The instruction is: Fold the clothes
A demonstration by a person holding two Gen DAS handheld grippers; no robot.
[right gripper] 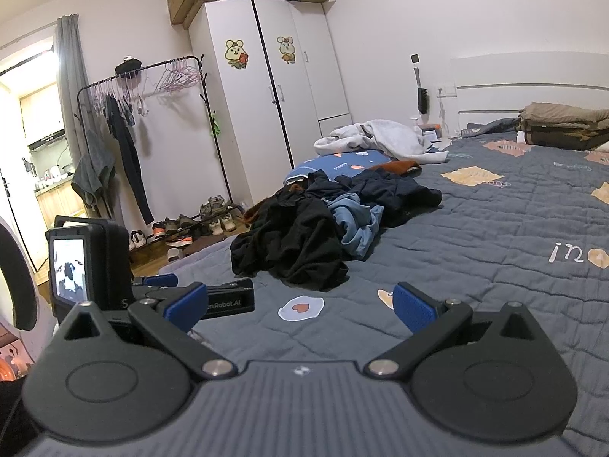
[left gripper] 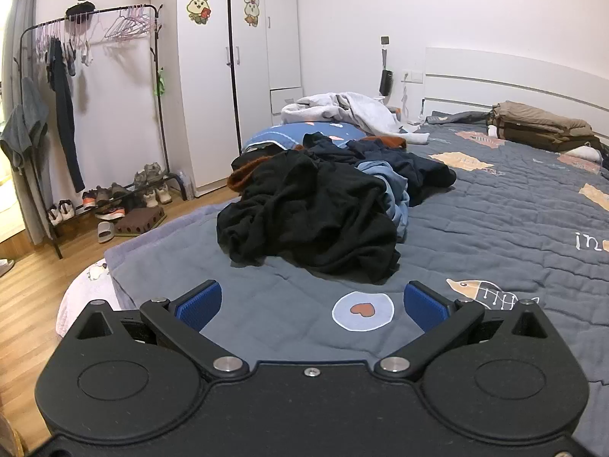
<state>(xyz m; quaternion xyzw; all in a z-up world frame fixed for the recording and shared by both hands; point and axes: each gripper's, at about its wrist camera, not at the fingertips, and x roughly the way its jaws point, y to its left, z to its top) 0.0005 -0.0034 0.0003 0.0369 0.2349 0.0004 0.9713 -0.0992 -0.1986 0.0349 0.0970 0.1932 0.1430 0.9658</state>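
Note:
A heap of unfolded clothes [left gripper: 316, 209] lies on the grey quilted bed [left gripper: 514, 228]: a black garment in front, a light blue one [left gripper: 392, 190] and dark navy ones behind. My left gripper [left gripper: 312, 302] hovers over the quilt just short of the heap, jaws wide open and empty. In the right wrist view the same heap [right gripper: 300, 243] lies further ahead. My right gripper [right gripper: 300, 304] is open too, with nothing between its blue pads. The left gripper's body and camera [right gripper: 91, 262] show at the left of that view.
A grey sweatshirt [left gripper: 342, 108] lies on a blue pillow beyond the heap. Folded brown clothes [left gripper: 540, 125] sit by the white headboard. Left of the bed stand a clothes rack [left gripper: 87, 114] with shoes beneath and a white wardrobe [left gripper: 228, 76].

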